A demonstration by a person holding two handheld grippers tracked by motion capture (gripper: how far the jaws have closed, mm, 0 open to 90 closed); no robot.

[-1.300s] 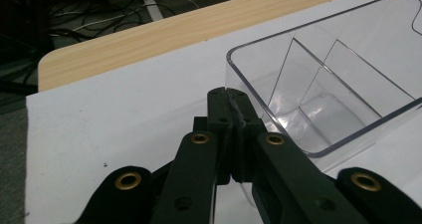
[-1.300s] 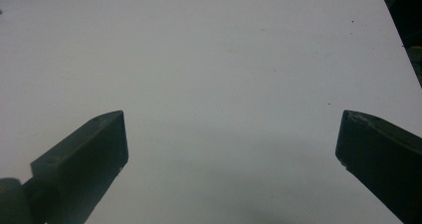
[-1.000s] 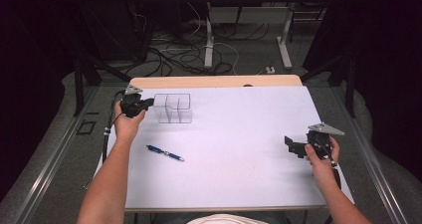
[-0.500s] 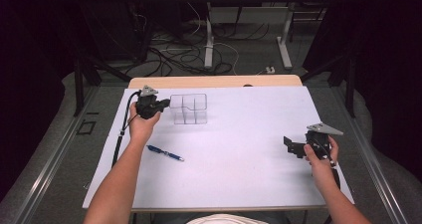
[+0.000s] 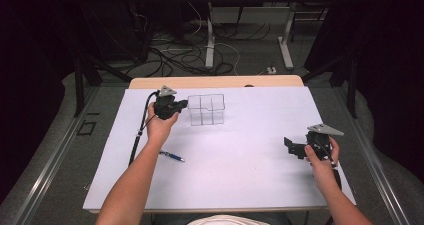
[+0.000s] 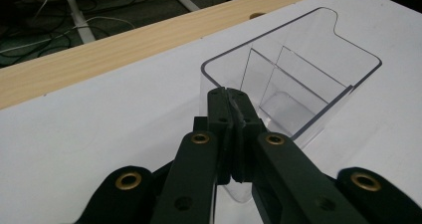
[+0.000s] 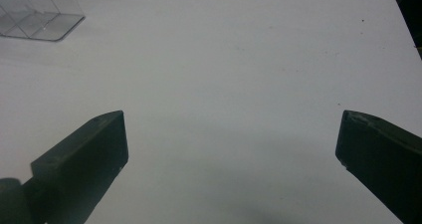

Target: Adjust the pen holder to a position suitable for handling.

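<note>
- Left gripper – jaws pinched tight on the near wall of the clear plastic divided organiser box, at the table's far side
- Right gripper – jaws wide apart, empty, above the white table sheet

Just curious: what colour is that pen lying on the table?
The pen is blue, seen best in the high view.

The right hand-held gripper has its two black jaws wide apart, with nothing between them. Under them is the white table. A clear plastic box sits far off in the top left corner.
</note>
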